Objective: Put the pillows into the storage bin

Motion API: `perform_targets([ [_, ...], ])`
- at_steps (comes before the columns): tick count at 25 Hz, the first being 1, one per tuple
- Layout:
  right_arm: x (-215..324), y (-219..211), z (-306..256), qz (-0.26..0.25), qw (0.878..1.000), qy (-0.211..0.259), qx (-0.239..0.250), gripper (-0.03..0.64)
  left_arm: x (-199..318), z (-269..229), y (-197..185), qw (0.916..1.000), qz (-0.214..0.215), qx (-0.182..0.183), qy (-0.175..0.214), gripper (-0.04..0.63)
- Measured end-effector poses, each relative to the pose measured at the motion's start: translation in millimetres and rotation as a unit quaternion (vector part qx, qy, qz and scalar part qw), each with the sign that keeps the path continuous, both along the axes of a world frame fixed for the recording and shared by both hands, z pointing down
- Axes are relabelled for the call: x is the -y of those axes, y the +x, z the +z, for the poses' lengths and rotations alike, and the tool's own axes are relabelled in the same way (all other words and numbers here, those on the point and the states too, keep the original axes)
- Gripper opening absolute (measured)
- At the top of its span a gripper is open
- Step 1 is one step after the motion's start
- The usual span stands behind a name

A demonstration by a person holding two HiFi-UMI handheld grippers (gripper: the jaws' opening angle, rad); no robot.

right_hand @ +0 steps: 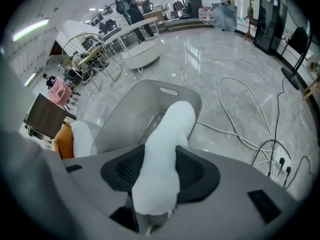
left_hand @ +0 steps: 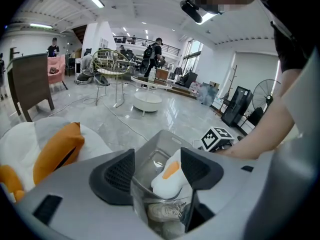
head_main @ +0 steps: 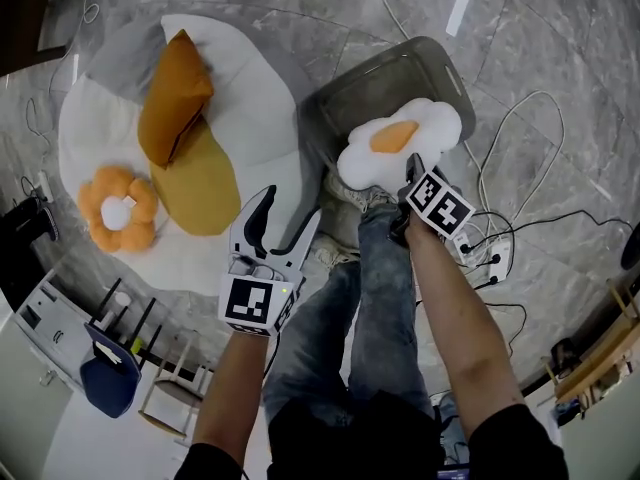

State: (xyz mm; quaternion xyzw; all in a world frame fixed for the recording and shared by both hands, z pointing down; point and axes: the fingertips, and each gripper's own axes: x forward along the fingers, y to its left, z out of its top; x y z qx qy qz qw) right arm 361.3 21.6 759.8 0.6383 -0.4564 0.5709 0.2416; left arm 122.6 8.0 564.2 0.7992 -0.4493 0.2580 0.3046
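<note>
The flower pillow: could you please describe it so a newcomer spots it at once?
Find the big white rug left of the grey bin. At its lower-left edge lies the flower pillow. Only it has orange petals round a white centre.

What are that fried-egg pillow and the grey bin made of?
The fried-egg pillow looks like plush fabric over soft stuffing, judging by its fuzzy matte white surface and puffy rounded lobes. The storage bin seems to be translucent grey plastic: its walls are smooth and slightly shiny, and things show dimly through them.
</note>
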Motion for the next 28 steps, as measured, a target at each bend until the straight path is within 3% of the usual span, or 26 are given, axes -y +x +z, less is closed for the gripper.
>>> perform_targets([
  [3, 2, 3, -5, -0.017, 1.0, 0.022, -0.011, 0.25, -2, 3, -1, 1.0, 0.002, 0.006, 0.0, 0.301],
  [8, 2, 0, -19, -0.049, 0.998, 0.029, -0.022, 0.25, -1, -1, -3, 1.0, -0.001, 0.008, 0.0, 0.301],
  [19, 12, 2, -73, -0.07, 0.995, 0.062, -0.025, 0.25, 3, -42, -2, 0.9995, -0.004, 0.009, 0.031, 0.301],
  [23, 27, 0, -101, -0.105, 0.99, 0.087, -0.037, 0.249, 7, -61, -15, 0.9984, -0.029, 0.009, 0.048, 0.3],
  [28, 53, -25, -137, -0.17, 0.975, 0.136, -0.05, 0.219, 4, -74, -47, 0.9941, -0.096, -0.003, 0.051, 0.298],
])
